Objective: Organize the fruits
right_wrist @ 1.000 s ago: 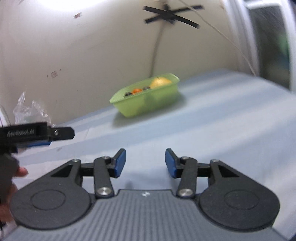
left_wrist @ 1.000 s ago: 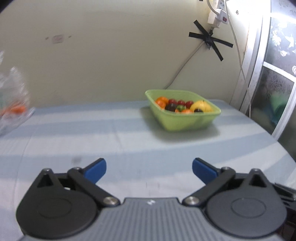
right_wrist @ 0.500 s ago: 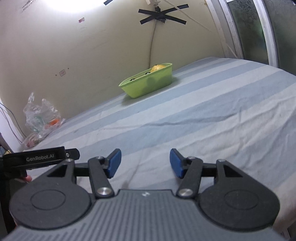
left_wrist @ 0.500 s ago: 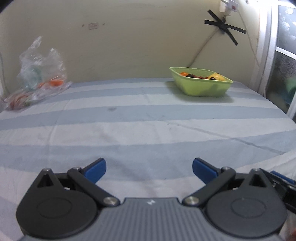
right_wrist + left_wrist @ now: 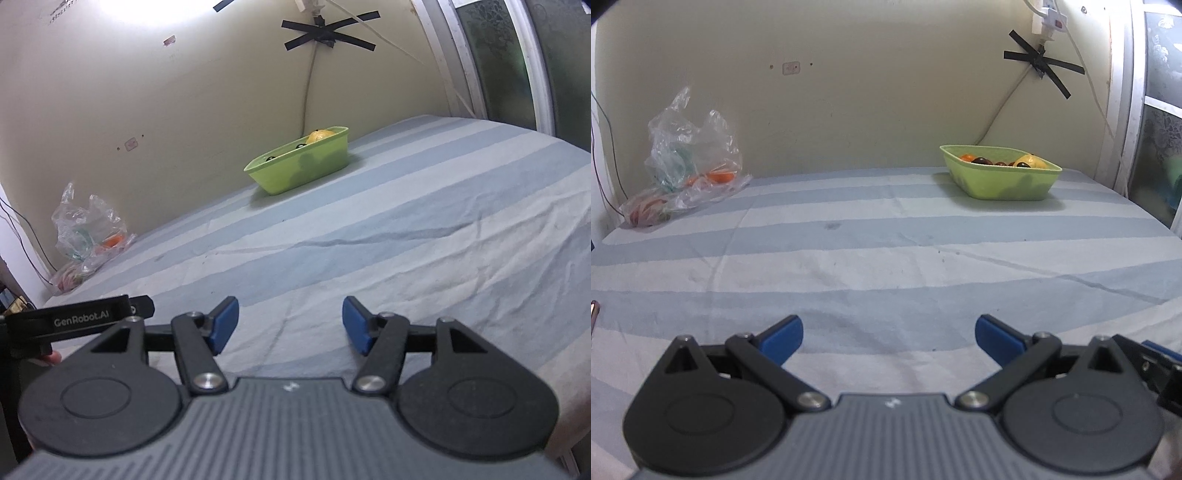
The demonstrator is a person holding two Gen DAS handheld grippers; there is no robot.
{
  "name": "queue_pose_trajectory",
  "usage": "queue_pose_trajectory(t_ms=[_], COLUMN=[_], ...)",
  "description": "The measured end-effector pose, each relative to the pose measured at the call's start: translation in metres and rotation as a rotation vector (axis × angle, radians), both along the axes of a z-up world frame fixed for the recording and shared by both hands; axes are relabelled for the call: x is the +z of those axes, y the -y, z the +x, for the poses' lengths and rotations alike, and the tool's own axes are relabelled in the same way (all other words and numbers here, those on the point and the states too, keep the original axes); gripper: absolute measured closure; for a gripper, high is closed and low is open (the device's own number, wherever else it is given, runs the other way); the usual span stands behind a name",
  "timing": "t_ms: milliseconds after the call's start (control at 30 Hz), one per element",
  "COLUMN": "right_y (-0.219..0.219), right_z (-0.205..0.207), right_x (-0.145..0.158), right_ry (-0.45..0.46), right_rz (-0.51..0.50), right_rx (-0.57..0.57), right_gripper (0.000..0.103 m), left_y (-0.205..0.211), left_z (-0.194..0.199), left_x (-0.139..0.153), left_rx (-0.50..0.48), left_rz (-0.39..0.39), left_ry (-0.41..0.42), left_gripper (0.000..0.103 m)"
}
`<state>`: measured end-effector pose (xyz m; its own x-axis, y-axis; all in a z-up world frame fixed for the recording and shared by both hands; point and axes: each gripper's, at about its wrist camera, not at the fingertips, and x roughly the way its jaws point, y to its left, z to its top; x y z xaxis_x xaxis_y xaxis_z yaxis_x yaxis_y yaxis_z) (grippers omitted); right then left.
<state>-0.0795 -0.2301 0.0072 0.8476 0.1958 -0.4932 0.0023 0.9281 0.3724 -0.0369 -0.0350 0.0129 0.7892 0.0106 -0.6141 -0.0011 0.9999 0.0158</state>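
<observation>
While both tongs, left (image 5: 889, 336) and right (image 5: 290, 325), gape empty over the bed (image 5: 886, 258), the bowl (image 5: 1001, 177) holds fruit (image 5: 1032, 161), possibly a lemon.

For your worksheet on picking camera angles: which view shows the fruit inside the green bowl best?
The left wrist view: it looks over the green bowl's rim at orange, dark and yellow fruit. The right wrist view sees the bowl side-on, so only the yellow fruit and a couple of dark ones peek above the rim.

Your blue-padded grippers face a blue-and-white striped sheet (image 5: 886, 236), a lime-green bowl (image 5: 1001, 181), and black tape (image 5: 1043, 66) on a cream wall (image 5: 849, 92).
</observation>
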Motion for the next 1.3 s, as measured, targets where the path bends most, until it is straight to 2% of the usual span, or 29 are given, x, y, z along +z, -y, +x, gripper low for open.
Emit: queue_pose_trajectory(t_ms=[267, 667, 933, 1300], right_y=[-0.003, -0.009, -0.015, -0.027], right_z=[0.000, 0.003, 0.008, 0.012], right_x=[0.000, -0.002, -0.002, 0.000], right_ry=[0.004, -0.001, -0.007, -0.009], right_rz=[-0.007, -0.016, -0.033, -0.052], right_rx=[-0.021, -0.058, -0.056, -0.059], right_gripper=[0.038, 0.038, 0.038, 0.038], left_y=[0.002, -0.003, -0.020, -0.024], left_z=[0.001, -0.004, -0.001, -0.004], left_x=[-0.001, 0.004, 0.003, 0.007], left_rx=[0.018, 0.015, 0.039, 0.074], left_rz=[0.055, 0.049, 0.008, 0.064], left_ry=[0.013, 0.068, 0.067, 0.103], left_gripper=[0.000, 0.000, 0.000, 0.000])
